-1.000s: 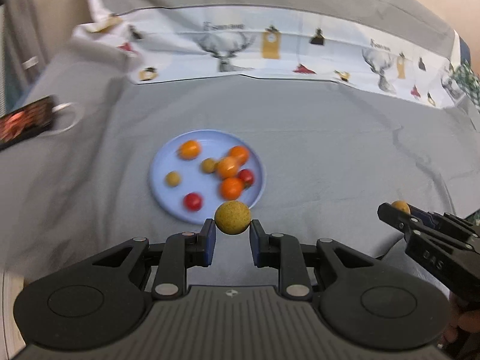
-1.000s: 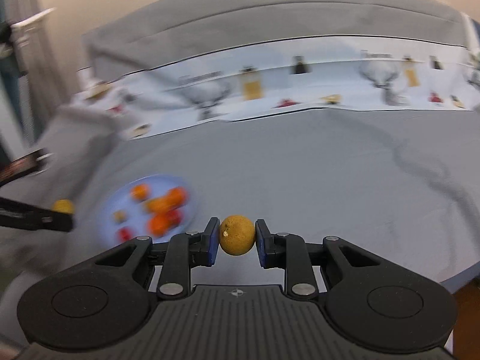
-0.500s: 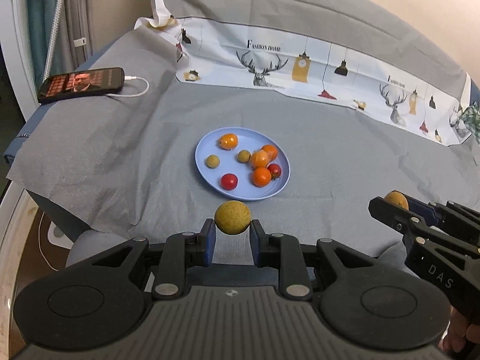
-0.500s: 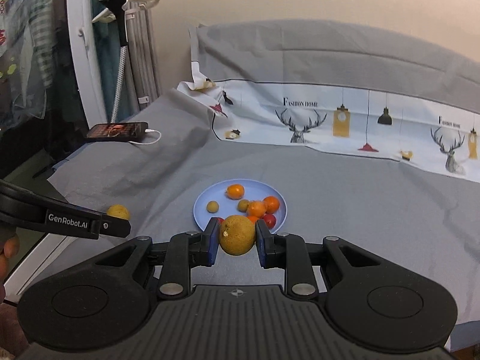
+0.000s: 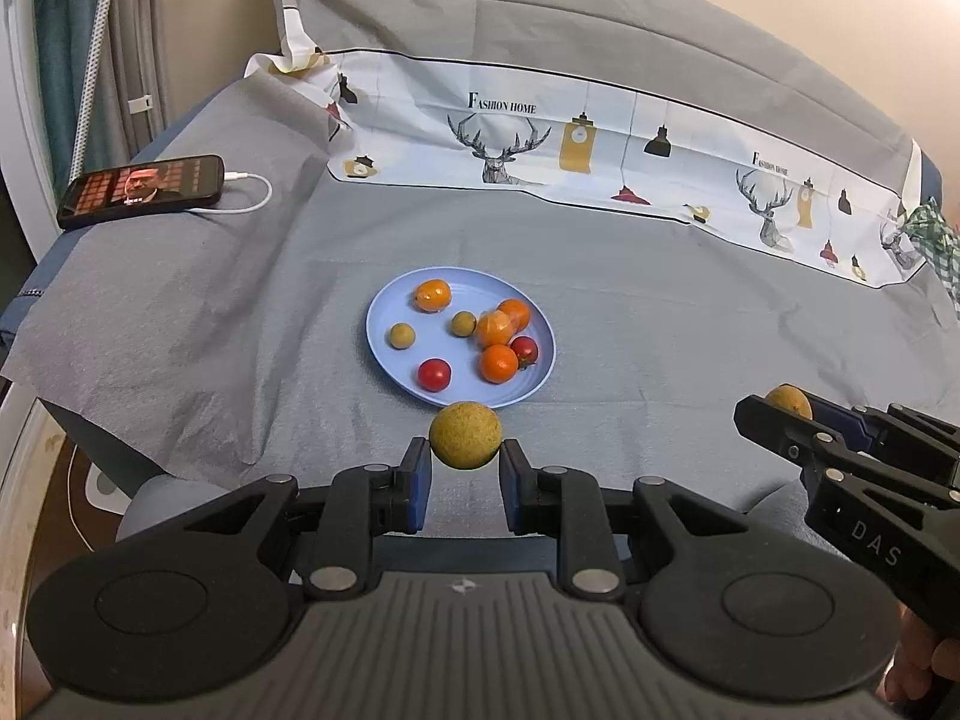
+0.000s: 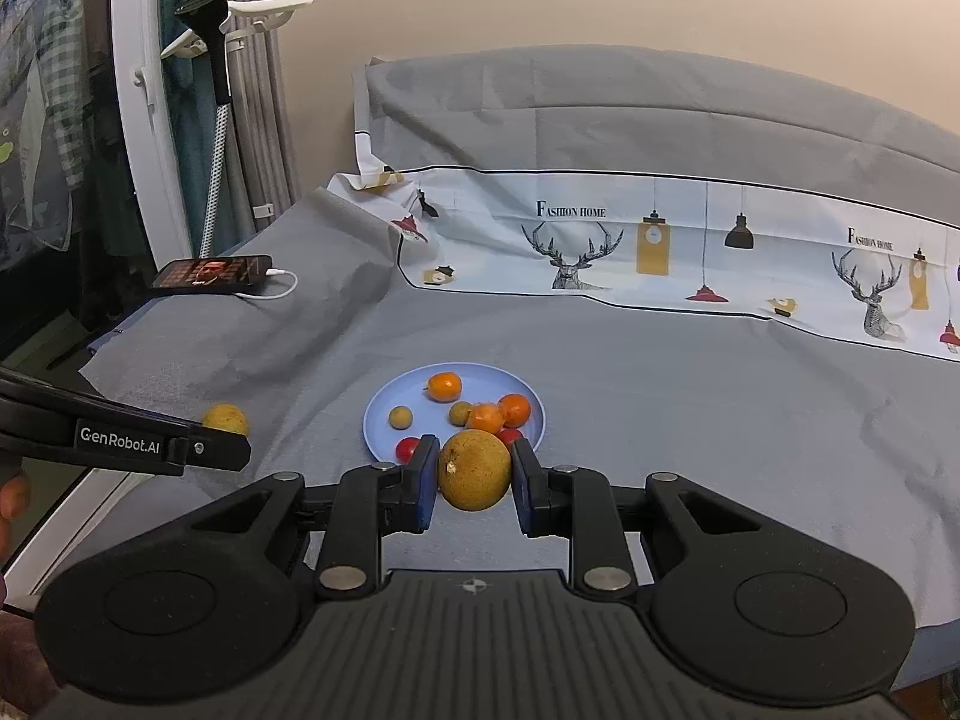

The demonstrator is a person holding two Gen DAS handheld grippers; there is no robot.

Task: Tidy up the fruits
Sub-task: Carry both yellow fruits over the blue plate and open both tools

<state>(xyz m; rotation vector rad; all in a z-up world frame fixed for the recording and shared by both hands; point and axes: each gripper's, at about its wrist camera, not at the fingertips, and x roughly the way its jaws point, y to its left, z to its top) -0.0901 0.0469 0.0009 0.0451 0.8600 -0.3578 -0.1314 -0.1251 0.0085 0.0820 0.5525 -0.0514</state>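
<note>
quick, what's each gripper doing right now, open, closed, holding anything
Left gripper: closed on a yellow-brown round fruit.
Right gripper: closed on a larger yellow-brown fruit.

A round, rough-skinned yellow-brown fruit [image 5: 465, 434] sits pinched between blue pads, just near of the plate's rim. A second, similar fruit [image 6: 474, 469] (slightly larger, with a pale spot on its skin) is likewise clamped, over the plate's near edge. The light-blue plate [image 5: 384, 312] lies flat on grey cloth, holding four orange fruits, two small yellow-green ones and two red tomatoes, mostly clustered at its right
</note>
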